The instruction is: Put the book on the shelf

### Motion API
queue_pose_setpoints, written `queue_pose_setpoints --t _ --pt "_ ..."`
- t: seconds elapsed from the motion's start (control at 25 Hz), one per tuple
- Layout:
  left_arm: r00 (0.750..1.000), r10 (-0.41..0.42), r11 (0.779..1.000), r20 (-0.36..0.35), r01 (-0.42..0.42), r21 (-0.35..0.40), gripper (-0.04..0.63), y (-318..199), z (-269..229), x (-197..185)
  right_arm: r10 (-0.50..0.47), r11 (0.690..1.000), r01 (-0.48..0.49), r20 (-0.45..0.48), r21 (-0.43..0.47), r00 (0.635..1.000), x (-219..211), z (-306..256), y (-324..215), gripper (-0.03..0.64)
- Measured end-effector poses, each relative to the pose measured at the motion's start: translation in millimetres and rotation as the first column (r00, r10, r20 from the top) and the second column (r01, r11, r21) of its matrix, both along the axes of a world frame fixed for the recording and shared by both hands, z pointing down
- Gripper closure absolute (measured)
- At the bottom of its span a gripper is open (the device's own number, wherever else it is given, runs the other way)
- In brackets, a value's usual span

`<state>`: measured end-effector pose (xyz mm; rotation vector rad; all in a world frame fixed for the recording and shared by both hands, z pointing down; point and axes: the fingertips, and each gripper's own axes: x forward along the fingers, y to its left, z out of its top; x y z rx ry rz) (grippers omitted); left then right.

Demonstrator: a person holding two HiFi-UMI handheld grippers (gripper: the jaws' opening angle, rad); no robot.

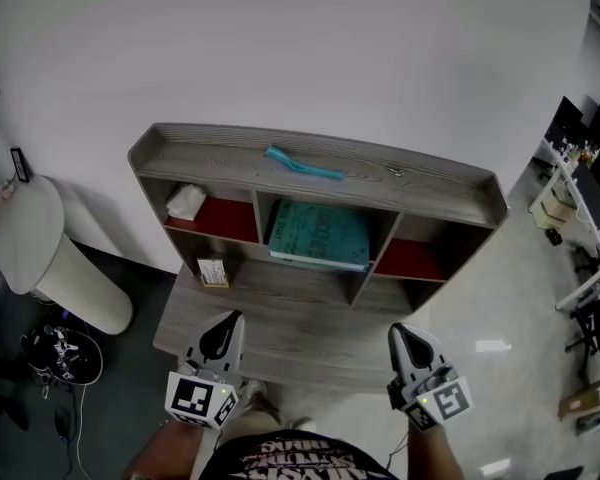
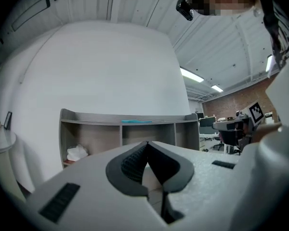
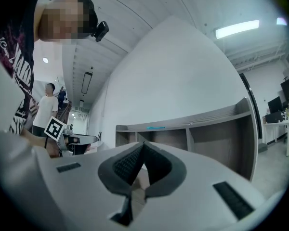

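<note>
Left tongs (image 1: 232, 323) and right tongs (image 1: 398, 333) were both pressed together and held nothing. I held them out in front of the shelf (image 1: 210, 148). The book (image 1: 320, 234) lay flat in its middle box.

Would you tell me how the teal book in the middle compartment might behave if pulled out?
The book lies flat and looks thin, so it would probably slide rather than tip. It is broad for its thickness, so it may sag if gripped at one edge.
</note>
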<state>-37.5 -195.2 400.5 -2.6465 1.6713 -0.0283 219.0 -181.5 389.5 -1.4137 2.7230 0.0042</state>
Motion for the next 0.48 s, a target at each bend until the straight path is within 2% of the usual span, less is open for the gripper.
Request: queue_pose_setpoints --t 0.24,0.48 --pt "0.998 0.000 1.000 0.062 0.000 0.006 0.591 12.4 4.6 7.3 0.004 0.999 -0.003 0.005 -0.034 1.000 1.2 16.8 7.9 0.615" --pt "1.000 0.027 0.999 0.011 -0.027 -0.022 0.591 12.9 8.4 21.9 -0.016 0.999 0.017 0.018 -0.038 1.000 2.7 19.8 8.1 0.615"
